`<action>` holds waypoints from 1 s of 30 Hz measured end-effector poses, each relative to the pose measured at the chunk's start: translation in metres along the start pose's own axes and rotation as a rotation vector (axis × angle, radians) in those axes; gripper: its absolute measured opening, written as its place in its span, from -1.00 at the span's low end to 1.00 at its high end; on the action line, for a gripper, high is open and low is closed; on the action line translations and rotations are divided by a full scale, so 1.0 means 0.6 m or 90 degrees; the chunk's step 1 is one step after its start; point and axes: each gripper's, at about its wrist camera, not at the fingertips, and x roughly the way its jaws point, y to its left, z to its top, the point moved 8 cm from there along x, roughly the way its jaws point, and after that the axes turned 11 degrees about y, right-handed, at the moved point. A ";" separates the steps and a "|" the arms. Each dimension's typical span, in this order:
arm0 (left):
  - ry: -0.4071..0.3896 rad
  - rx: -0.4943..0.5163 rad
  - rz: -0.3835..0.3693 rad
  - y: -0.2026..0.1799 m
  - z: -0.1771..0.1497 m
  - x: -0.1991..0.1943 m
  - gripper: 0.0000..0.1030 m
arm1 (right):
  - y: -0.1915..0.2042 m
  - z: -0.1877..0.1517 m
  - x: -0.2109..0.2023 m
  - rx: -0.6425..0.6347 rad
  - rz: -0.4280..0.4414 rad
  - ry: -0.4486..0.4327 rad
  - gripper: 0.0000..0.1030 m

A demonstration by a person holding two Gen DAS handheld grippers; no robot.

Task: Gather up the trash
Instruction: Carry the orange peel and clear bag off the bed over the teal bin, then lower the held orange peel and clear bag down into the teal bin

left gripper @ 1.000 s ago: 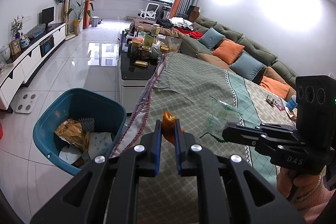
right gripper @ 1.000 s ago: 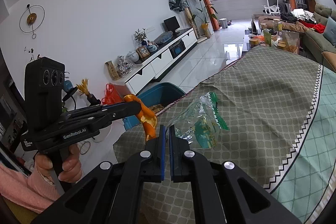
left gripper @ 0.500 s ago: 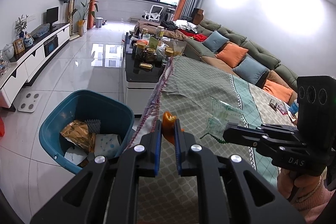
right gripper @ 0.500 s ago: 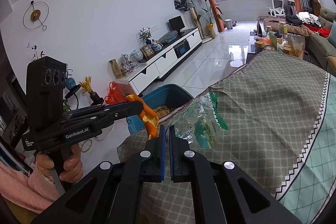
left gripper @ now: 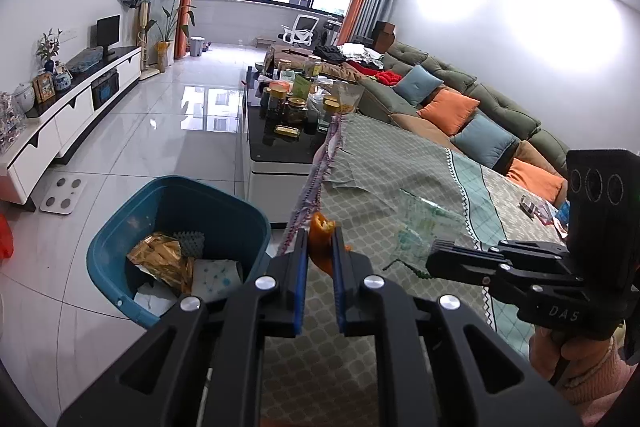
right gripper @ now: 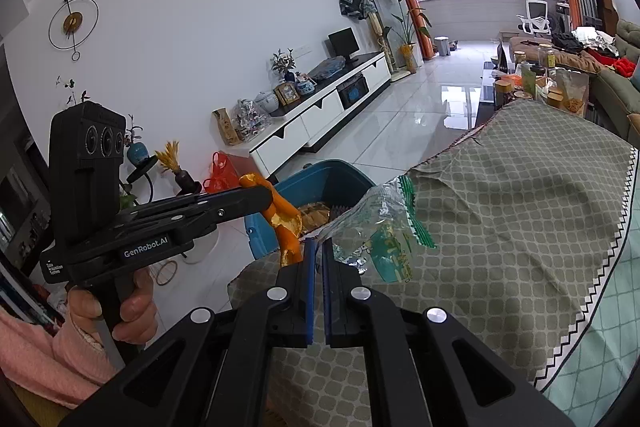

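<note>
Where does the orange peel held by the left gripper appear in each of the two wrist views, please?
Left wrist view: the orange peel sits at lower centre, pinched between the left gripper fingers.
Right wrist view: the peel hangs left of centre, beside the clear plastic bag.
Shared landmark: the blue bin beside the table.

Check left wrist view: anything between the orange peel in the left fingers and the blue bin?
Only the fringed edge of the tablecloth; beyond it, open air down to the blue bin. Orange peel sits in the left gripper.
</note>
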 end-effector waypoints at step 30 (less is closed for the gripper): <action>-0.013 -0.022 0.023 0.032 0.004 -0.016 -0.76 | 0.025 0.021 0.028 -0.025 0.016 0.011 -0.93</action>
